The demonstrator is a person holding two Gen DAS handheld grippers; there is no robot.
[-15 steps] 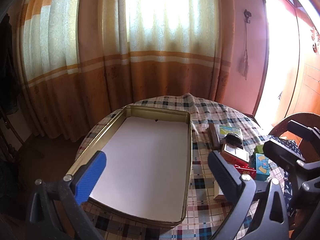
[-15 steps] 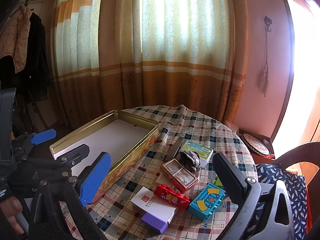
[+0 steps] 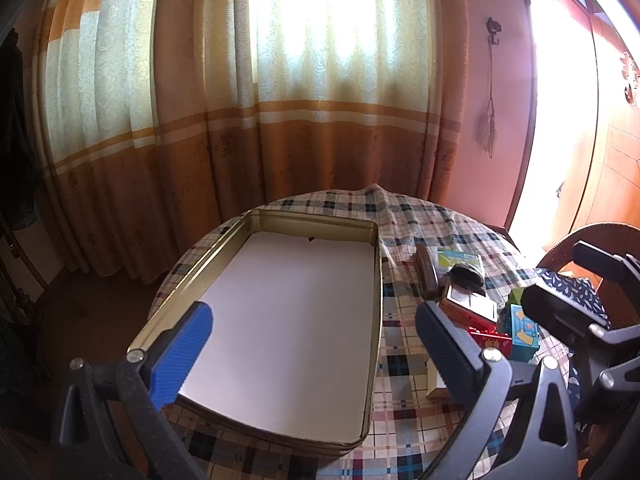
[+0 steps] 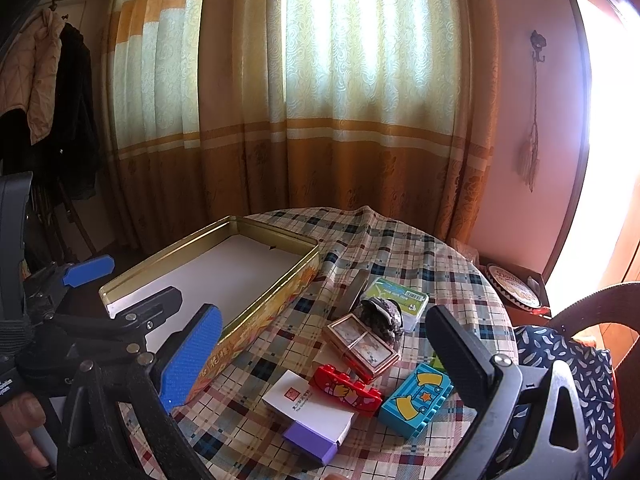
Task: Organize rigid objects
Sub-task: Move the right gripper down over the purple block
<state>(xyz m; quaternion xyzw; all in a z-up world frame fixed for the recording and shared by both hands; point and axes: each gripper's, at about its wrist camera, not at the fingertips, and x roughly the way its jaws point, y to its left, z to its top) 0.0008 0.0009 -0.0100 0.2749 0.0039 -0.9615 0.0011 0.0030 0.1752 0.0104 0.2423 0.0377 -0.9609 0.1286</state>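
Observation:
A gold tin tray (image 3: 378,280) (image 4: 276,304) with a white bottom lies on the plaid tablecloth and holds nothing. My left gripper (image 3: 316,344) hovers wide open over the tray's near end. To the tray's right lies a cluster: a red brick (image 4: 346,390), a blue star block (image 4: 416,400), a white and purple box (image 4: 310,410), a framed picture box (image 4: 360,346), a dark shell-like lump (image 4: 380,314), a green card box (image 4: 396,294) and a round tin (image 4: 354,290). My right gripper (image 4: 332,364) hangs wide open above this cluster, holding nothing.
The round table (image 4: 400,240) stands against orange curtains (image 4: 320,140). A chair with a blue patterned cushion (image 4: 560,360) is at the right. Coats (image 4: 48,100) hang at the far left. A hand (image 4: 20,420) holds the left gripper's handle.

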